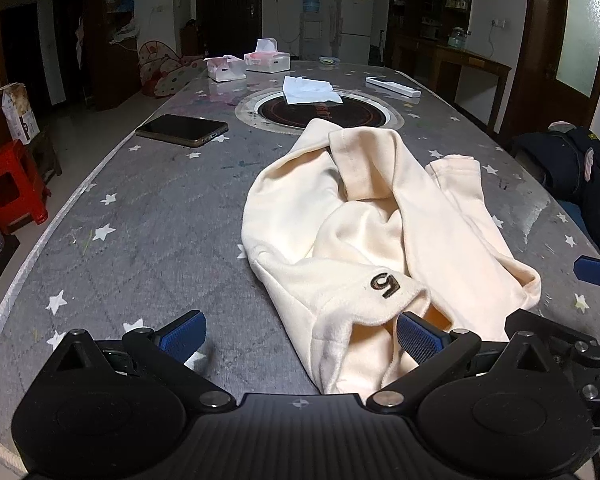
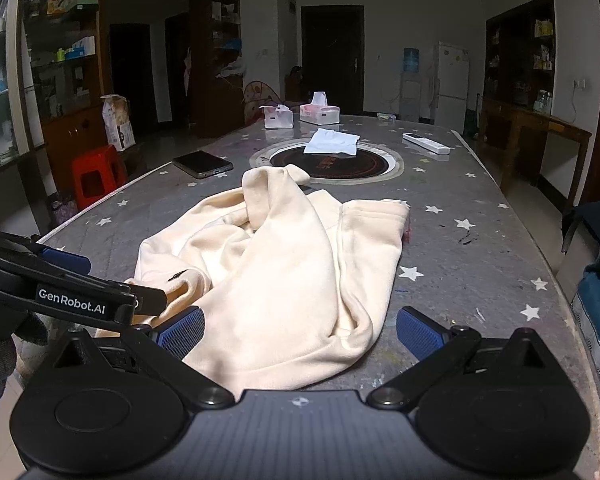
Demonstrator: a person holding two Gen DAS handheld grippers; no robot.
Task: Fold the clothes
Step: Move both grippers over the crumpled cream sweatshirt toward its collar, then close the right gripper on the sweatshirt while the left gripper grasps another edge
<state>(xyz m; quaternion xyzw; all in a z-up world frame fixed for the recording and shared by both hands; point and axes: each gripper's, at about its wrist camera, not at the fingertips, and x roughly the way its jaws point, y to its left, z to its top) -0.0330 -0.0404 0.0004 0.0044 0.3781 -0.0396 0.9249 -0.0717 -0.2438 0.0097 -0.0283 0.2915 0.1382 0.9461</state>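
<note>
Left wrist view first: the left gripper [image 1: 300,340] is held low at the near edge of the table [image 1: 148,216] with its jaws spread wide, nothing clamped. The cream garment [image 1: 364,232] is heaped in a crumpled pile just ahead and a bit right of centre, with a hem marked "5" draped against the inner side of the right finger, so probably an edge is being lined up for a grab. A phone [image 1: 182,130] and a white cloth [image 1: 310,90] are left further back, well apart from the pile, so they shouldn't get in the way.

Right wrist view: the right gripper [image 2: 300,332] is also spread wide and nothing is gripped. The garment's near hem is bunched between the fingers, touching the left pad [image 2: 182,332]. The other gripper is seen poking in from the left at the same end of the pile, so both near corners seem to be targeted, presumably so the thing can be pulled flat before any folding.
</note>
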